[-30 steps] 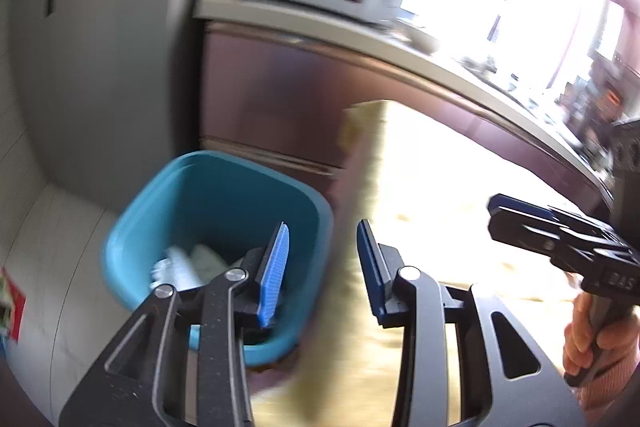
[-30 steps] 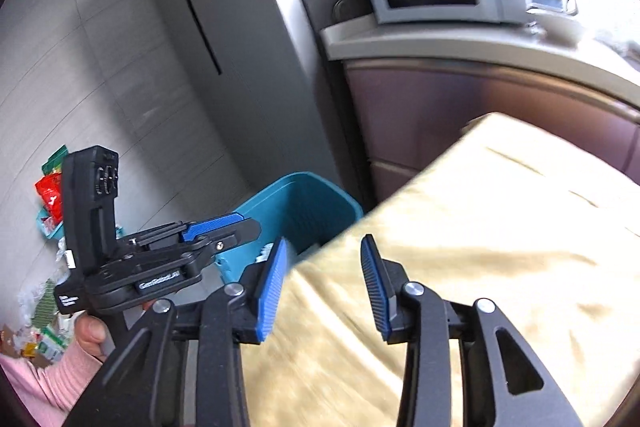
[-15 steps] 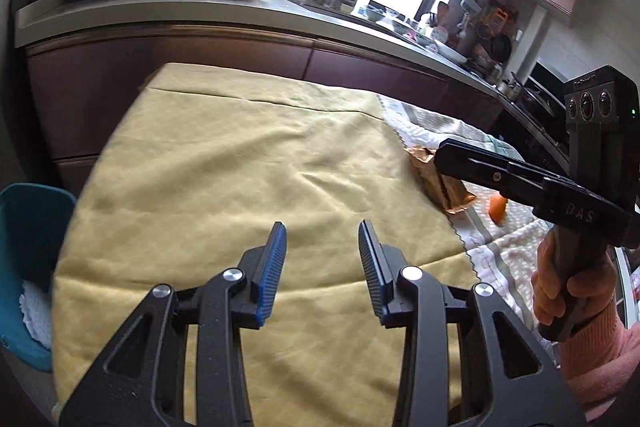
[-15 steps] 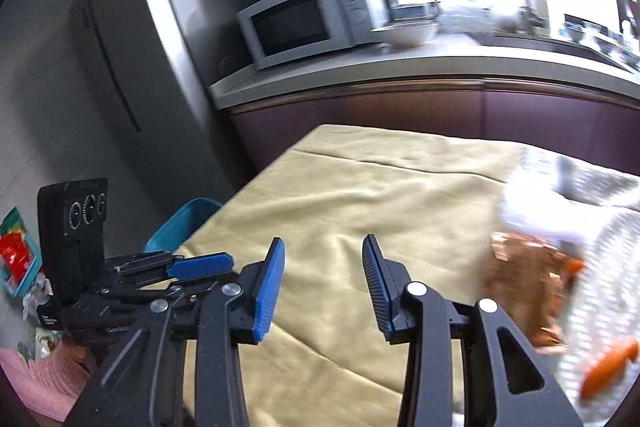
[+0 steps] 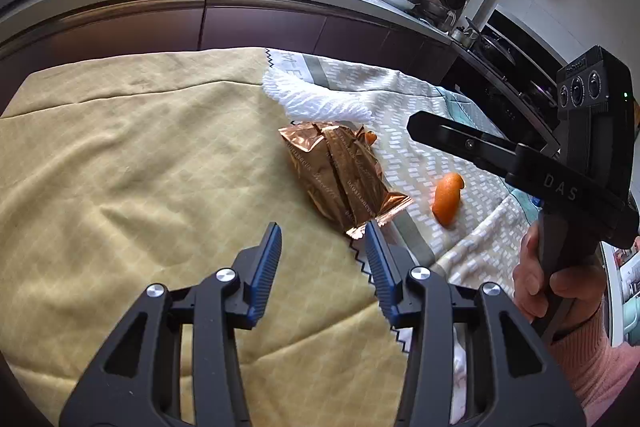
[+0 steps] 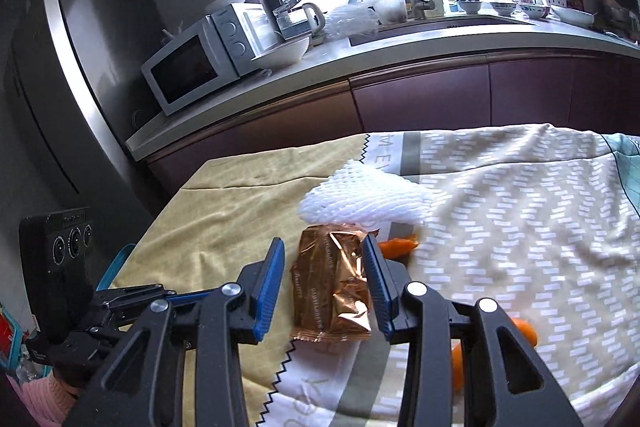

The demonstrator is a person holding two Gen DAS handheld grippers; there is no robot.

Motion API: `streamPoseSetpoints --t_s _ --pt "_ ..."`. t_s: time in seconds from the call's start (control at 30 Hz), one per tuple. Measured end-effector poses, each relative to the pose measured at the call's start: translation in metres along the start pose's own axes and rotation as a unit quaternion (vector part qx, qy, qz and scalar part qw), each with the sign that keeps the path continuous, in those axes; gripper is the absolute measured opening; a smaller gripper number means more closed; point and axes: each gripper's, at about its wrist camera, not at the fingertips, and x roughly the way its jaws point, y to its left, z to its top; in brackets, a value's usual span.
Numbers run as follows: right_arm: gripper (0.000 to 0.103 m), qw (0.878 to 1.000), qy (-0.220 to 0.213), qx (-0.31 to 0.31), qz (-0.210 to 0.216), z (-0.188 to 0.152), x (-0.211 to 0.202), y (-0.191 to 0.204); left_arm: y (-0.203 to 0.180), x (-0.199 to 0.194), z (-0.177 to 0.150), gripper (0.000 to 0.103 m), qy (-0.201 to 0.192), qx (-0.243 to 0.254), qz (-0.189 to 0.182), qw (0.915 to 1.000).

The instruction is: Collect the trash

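Observation:
A crumpled copper foil wrapper lies on the table where the yellow cloth meets a patterned cloth. It also shows in the right wrist view. An orange peel lies to its right, and another peel just behind it. A white foam net lies further back. My left gripper is open and empty, just short of the wrapper. My right gripper is open, hovering over the wrapper with a finger on each side.
A kitchen counter with a microwave, bowls and a kettle runs behind the table. A grey fridge stands at the left. The rim of a blue bin shows beside the table's left edge.
Both grippers have swung from the blue bin on the left to the right across the table. The wrapper and peels are now close in front. Both stay open.

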Motion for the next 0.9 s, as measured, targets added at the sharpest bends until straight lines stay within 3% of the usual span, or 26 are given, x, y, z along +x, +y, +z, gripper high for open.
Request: streamPoseSetpoints --t_s 0.23,0.4,0.5,0.63,0.77,0.83,0.9 --pt "0.043 0.999 0.017 0.008 -0.029 0.017 0.027 -0.025 -0.006 0.039 0.022 0.043 0.028 -0.007 0.020 0.9994" --pt "0.048 0.998 0.038 0.041 -0.030 0.028 0.051 -0.046 -0.004 0.056 0.028 0.044 0.043 -0.021 0.012 0.9988" --pt "0.057 0.996 0.054 0.074 -0.019 0.032 0.064 -0.061 -0.010 0.061 0.029 0.050 0.043 -0.007 0.014 0.9990" --pt "0.064 0.993 0.064 0.098 0.003 0.034 0.077 -0.066 -0.013 0.065 0.032 0.050 0.043 -0.006 0.014 0.9989" --pt "0.060 0.990 0.077 0.116 0.024 0.033 0.090 -0.067 -0.011 0.067 0.033 0.037 0.044 -0.010 0.017 0.9988" --pt "0.047 0.988 0.083 0.125 0.034 0.031 0.095 -0.068 -0.011 0.068 0.033 0.011 0.047 -0.011 0.016 0.9987" --pt "0.028 0.987 0.083 0.133 0.037 0.029 0.097 -0.069 -0.011 0.069 0.031 0.005 0.051 -0.013 0.015 0.9985"
